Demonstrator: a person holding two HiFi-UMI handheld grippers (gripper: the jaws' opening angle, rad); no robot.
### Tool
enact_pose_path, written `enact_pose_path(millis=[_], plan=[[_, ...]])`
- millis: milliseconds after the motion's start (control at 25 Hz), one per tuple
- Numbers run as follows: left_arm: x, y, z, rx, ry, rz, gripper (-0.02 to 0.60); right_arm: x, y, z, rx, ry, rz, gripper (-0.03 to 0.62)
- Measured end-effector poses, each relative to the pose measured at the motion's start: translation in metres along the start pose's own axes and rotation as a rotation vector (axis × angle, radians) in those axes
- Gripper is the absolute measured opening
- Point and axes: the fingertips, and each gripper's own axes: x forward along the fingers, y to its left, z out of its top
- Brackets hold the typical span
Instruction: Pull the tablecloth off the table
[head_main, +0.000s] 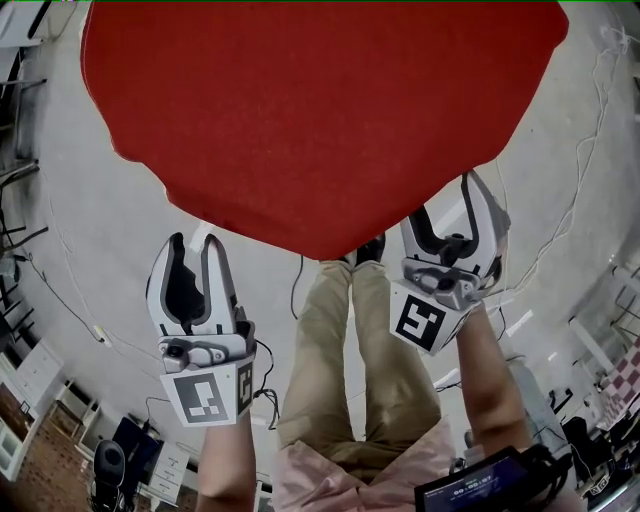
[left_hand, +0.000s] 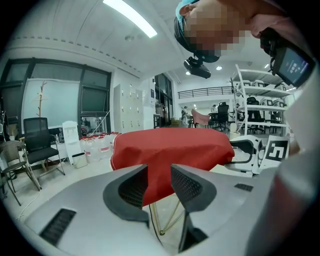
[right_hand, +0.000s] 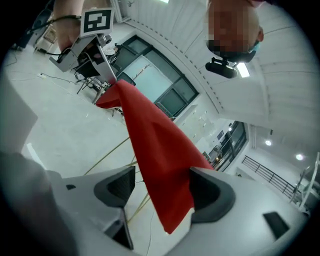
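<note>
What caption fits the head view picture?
Left hand-held gripper and right hand-held gripper, both open, at the edge of the red tablecloth.

Red tablecloth (right_hand: 160, 165), between spread fingers (right_hand: 120, 187)

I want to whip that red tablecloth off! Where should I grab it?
Grab the hanging edge nearest you, coming from your own side. The tablecloth droops there as a thin flap below the tabletop, so jaws can go either side of it. The open right gripper has that flap between its jaws, probably a good spot.
</note>
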Motion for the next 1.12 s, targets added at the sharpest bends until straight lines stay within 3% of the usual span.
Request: enact_pose_path(millis=[120,160,240,320,560,840,960,1040,1120], plan=[[0.000,-0.001,0.000,-0.001,0.008,-0.003,0.138,-0.006,-0.013,0.011,0.014,-0.033,-0.027,0.317],[0.001,0.000,0.001,-0.003,0.008,-0.001,0.138,-0.008,-0.018,0.015,0.021,-0.047,-0.039,0.224],[0.002,0.000,0.003,-0.003,0.011,0.002,0.138,-0.013,-0.023,0.024,0.029,-0.066,-0.031,0.098],[0.000,-0.005,0.007,-0.005,0.014,-0.003,0.138,-0.017,-0.028,0.029,0.039,-0.061,0.010,0.040],[0.000,-0.036,0.049,-0.024,-0.023,-0.088,0.217,-0.033,-0.073,0.057,0.057,-0.024,0.089,0.024],[0.008,-0.063,0.032,-0.029,0.020,-0.060,0.339,-0.031,-0.115,0.097,0.075,-0.003,0.124,0.025],[0.016,-0.073,0.013,0.091,0.072,-0.076,0.378,-0.025,-0.117,0.105,0.093,0.023,0.157,0.025],[0.028,-0.074,0.023,0.044,0.037,-0.053,0.395,-0.022,-0.117,0.111,0.109,0.042,0.178,0.025],[0.032,-0.078,0.022,0.049,0.034,-0.052,0.408,-0.020,-0.118,0.118,0.128,0.054,0.194,0.025]])
